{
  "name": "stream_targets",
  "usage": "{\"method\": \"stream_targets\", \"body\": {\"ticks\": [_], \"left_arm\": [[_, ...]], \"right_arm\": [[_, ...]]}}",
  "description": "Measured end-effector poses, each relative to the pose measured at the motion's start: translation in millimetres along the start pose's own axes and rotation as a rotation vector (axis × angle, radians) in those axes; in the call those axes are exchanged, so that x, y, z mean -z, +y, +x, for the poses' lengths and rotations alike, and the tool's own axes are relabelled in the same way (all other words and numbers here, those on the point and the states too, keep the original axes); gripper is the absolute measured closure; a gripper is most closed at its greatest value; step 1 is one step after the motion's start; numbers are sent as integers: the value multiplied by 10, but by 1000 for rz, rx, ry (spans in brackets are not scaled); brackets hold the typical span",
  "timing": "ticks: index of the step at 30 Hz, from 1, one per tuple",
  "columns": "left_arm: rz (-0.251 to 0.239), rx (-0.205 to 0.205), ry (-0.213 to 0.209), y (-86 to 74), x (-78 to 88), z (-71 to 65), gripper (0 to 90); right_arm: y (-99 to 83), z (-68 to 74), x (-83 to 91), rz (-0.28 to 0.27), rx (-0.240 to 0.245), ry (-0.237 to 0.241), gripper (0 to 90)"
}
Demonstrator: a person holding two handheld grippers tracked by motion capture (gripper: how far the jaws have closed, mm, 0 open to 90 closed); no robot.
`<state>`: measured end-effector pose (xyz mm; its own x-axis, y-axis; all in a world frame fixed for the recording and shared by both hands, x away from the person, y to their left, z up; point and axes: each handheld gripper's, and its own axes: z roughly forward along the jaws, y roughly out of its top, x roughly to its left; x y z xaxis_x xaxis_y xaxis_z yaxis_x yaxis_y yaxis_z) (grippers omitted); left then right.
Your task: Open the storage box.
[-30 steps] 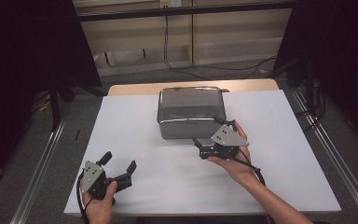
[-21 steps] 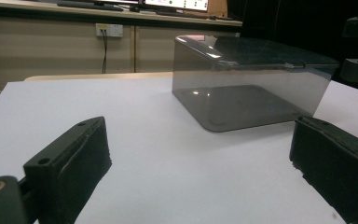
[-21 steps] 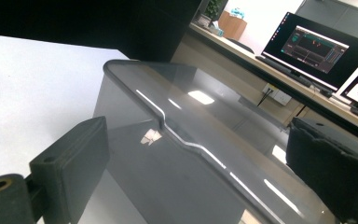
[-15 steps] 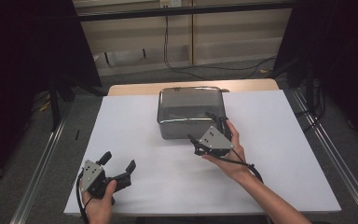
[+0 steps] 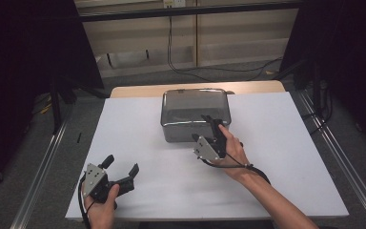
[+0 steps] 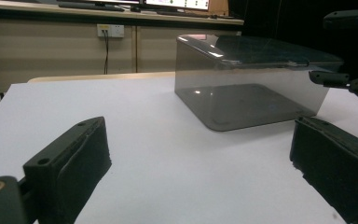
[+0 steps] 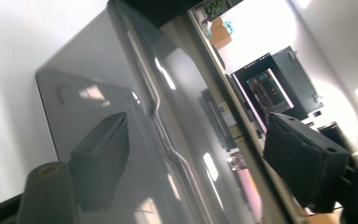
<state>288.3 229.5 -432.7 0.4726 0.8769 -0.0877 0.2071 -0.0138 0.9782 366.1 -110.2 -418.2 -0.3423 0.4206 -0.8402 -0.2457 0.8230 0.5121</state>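
A smoked, see-through box is seen at the far middle of the white counter. The right gripper is held at the box's near right corner; its jaws have just been closing and stand part open, one over the lid, nothing gripped. The left gripper is held near the counter's front left, jaws wide and empty.

Tabletop: light wood, edge exposed along the 12 o'clock side. A white sheet covers nearly all of it, reaching the 3, 6 and 9 o'clock edges. One smoked translucent box with rounded corners sits flat on the sheet, toward 12 o'clock from centre, its far edge near the sheet's far edge. Sheet surface looks flat and unmarked.
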Motion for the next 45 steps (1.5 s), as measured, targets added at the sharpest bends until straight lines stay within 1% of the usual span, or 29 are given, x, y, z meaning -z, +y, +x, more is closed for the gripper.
{"method": "stream_targets", "body": {"ticks": [1,2,5,6,7,10,11,13,15,16,17,18,20,21,22,24,25,27,28,29,30,33,34,36,39,42,43,44,45], "left_arm": [[0,0,0,0,0,0,45],[0,-1,0,0,4,2,45],[-1,2,0,-1,1,2,45],[2,10,-5,-4,-4,2,45],[4,6,-3,-4,-3,0,45],[1,3,-4,-2,0,-9,44],[-1,3,-3,-1,0,-12,44],[3,2,-4,-4,-3,-10,43],[3,-4,-4,-2,-1,-8,43],[3,-4,-4,-2,-1,-8,43],[4,-8,-4,-3,0,-9,43],[9,-9,-5,-1,0,-6,43],[7,-9,-4,0,0,-6,42],[7,-10,-4,0,-2,-8,42],[13,-10,-7,-2,-5,-9,40],[22,-16,-3,-5,-21,-21,41],[20,-24,-1,-2,-27,-27,41],[16,-22,-6,9,-26,-36,40],[8,-19,-8,15,-23,-31,38],[8,-19,-8,15,-23,-31,36],[14,-15,-5,10,-23,-11,35],[18,-9,4,2,-21,6,35],[17,-12,3,6,-20,14,35],[18,-15,2,9,-21,14,35],[17,-24,-2,18,-29,7,35],[18,-29,-13,26,-26,-17,33],[18,-22,-24,27,-19,-33,33],[17,-31,-39,29,-7,-63,30],[17,-31,-39,29,-7,-63,30]], "right_arm": [[0,0,0,0,0,0,249],[5,24,-14,10,23,1,272],[11,40,-18,22,38,1,308],[22,47,-18,18,70,5,375],[28,49,-17,13,82,1,392],[42,47,-24,24,94,-2,392],[50,55,-30,35,126,-7,433],[50,59,-42,49,130,1,466],[40,80,-57,60,147,8,498],[40,80,-57,60,147,8,498],[34,97,-67,70,160,14,515],[33,121,-81,82,177,20,558],[46,142,-88,83,204,14,583],[46,142,-88,83,204,14,583],[63,160,-100,92,239,11,622],[69,164,-113,100,252,6,658],[67,165,-116,104,256,5,668],[62,173,-120,105,256,9,676],[62,204,-126,104,301,1,677],[62,204,-126,104,301,1,677],[68,231,-126,107,319,-8,688],[76,220,-123,108,312,-11,717],[79,222,-121,101,329,-14,746],[82,229,-114,102,339,-20,767],[85,215,-114,99,329,-19,778],[85,209,-113,92,335,-16,782],[85,209,-113,92,335,-16,782],[87,207,-106,93,332,-18,786],[87,206,-106,93,332,-19,786]]}}
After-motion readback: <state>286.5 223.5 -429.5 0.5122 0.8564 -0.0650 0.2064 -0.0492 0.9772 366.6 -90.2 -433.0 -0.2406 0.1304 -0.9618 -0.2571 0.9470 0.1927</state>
